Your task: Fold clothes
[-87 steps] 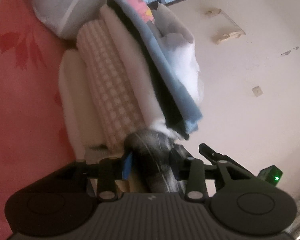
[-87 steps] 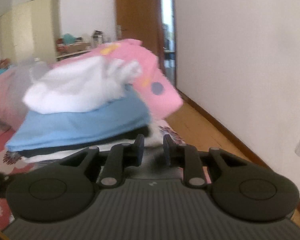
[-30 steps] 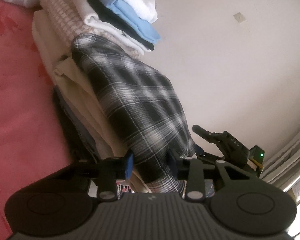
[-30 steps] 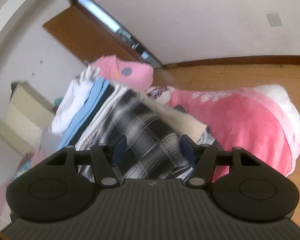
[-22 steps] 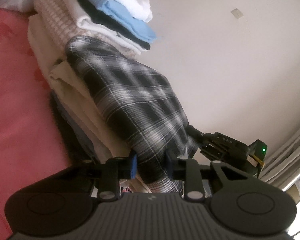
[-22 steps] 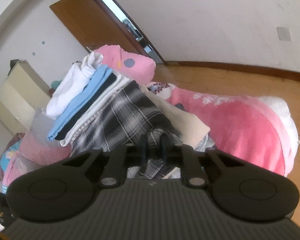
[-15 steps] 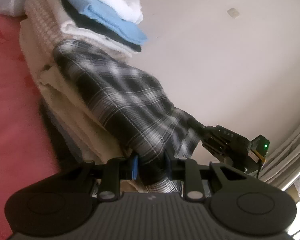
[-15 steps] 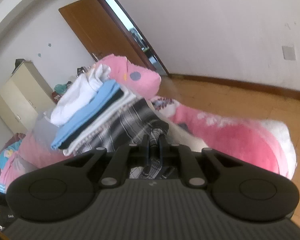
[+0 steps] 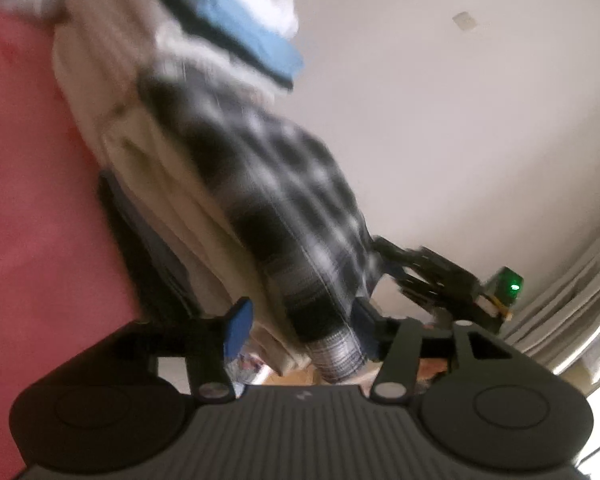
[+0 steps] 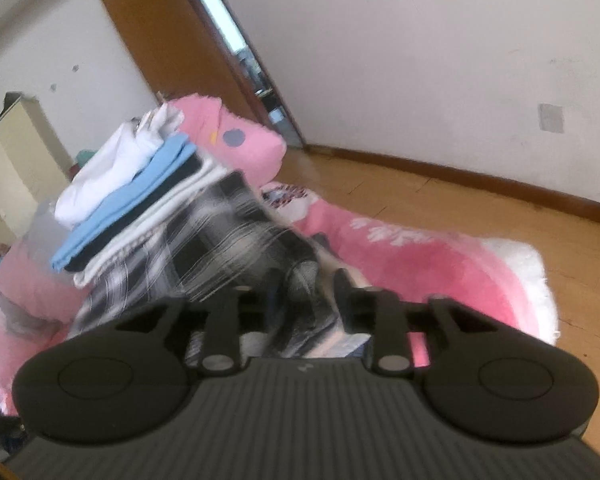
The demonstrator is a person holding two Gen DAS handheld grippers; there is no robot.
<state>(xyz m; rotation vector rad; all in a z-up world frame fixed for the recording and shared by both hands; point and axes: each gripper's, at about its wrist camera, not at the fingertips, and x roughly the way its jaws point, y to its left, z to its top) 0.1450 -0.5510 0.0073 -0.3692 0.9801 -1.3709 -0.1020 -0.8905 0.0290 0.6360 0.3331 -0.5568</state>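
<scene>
Now the plaid shirt (image 9: 276,200) sticks out from under the stack (image 10: 140,196) on the bed (image 10: 440,264). Both the left hand-held gripper (image 9: 300,332) and right hand-held gripper (image 10: 306,294) are spread wide around it. A hard tug could topple the stack

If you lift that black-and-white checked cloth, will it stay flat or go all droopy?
Probably droopy: the checked cloth already sags and bends off the stack of folded clothes. It looks thin, so likely light. Pulling it might drag the stack, since it seems tucked under it.
</scene>
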